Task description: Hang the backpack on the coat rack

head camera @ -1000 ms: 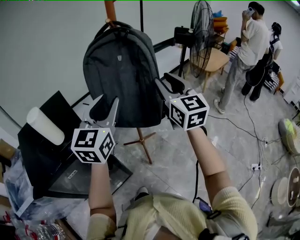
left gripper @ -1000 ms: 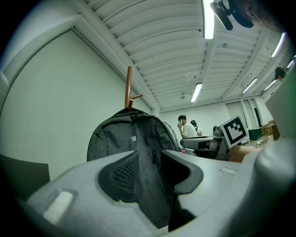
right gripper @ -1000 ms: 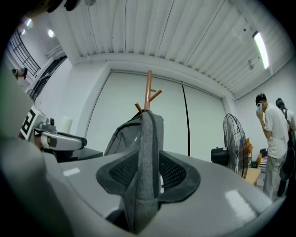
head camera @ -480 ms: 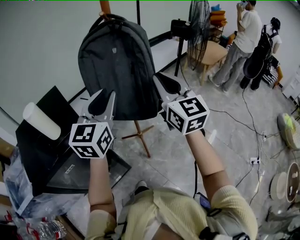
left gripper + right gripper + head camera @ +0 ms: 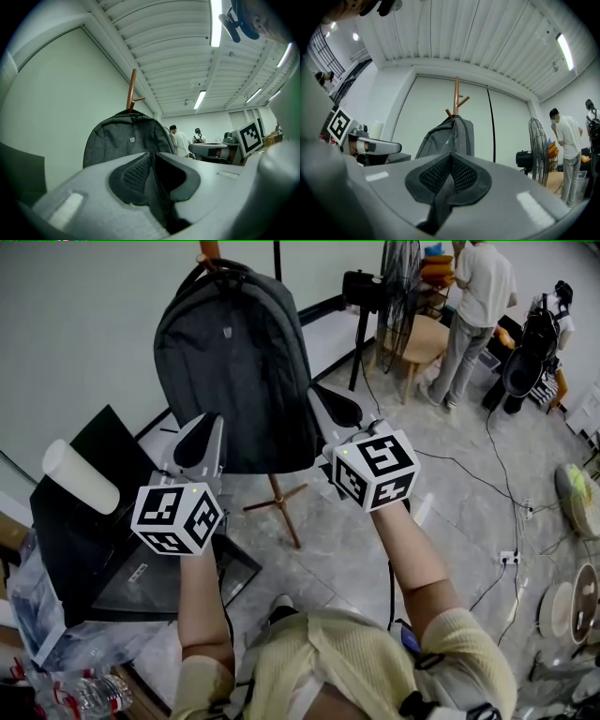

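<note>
The dark grey backpack (image 5: 234,362) hangs by its top handle on the wooden coat rack (image 5: 208,249), whose legs (image 5: 281,507) stand on the floor below. My left gripper (image 5: 202,442) is in front of the bag's lower left corner, its jaws closed together with nothing between them. My right gripper (image 5: 336,409) is beside the bag's lower right edge, apart from it and also shut on nothing. The left gripper view shows the backpack (image 5: 126,138) and rack (image 5: 132,91) beyond the left gripper (image 5: 152,161). The right gripper view shows the backpack (image 5: 452,136) beyond the right gripper (image 5: 450,161).
A black case (image 5: 84,549) with a white roll (image 5: 80,488) on it stands at the left. A standing fan (image 5: 401,306), a wooden stool (image 5: 436,338) and two people (image 5: 473,306) are at the back right. Cables (image 5: 506,521) run across the floor.
Both grippers' jaws have gone from open to shut. The right gripper has drawn slightly back from the backpack. The people at the back have shifted.
</note>
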### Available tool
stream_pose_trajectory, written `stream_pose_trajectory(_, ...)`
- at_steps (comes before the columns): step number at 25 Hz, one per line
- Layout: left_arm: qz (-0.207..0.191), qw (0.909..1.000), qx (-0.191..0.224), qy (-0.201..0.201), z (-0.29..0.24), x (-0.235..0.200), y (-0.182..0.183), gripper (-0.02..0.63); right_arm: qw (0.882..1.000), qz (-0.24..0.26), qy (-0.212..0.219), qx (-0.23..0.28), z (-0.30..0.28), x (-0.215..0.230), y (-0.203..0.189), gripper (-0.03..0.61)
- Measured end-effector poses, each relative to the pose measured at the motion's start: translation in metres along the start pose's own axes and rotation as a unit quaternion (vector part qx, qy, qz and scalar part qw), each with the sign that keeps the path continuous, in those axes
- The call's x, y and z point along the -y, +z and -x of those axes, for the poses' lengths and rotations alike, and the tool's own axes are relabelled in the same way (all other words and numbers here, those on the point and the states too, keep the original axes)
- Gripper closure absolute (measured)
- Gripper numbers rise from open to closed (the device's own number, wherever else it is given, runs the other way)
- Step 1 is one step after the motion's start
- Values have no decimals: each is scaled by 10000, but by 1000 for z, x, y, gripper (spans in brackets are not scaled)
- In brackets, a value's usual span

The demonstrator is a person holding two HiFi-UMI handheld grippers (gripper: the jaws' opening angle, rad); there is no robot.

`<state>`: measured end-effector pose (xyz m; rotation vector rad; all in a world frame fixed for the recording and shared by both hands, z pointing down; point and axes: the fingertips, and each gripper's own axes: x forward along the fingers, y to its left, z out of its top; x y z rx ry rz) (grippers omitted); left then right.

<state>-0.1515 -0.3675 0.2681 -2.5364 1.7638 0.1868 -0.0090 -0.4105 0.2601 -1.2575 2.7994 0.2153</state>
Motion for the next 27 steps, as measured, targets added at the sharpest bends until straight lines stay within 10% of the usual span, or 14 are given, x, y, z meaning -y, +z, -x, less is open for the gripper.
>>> stream_pose_trajectory(27,-123,9999,-17,62,2,-6,2,577,9989,-406,239,31,1,-12,3,576)
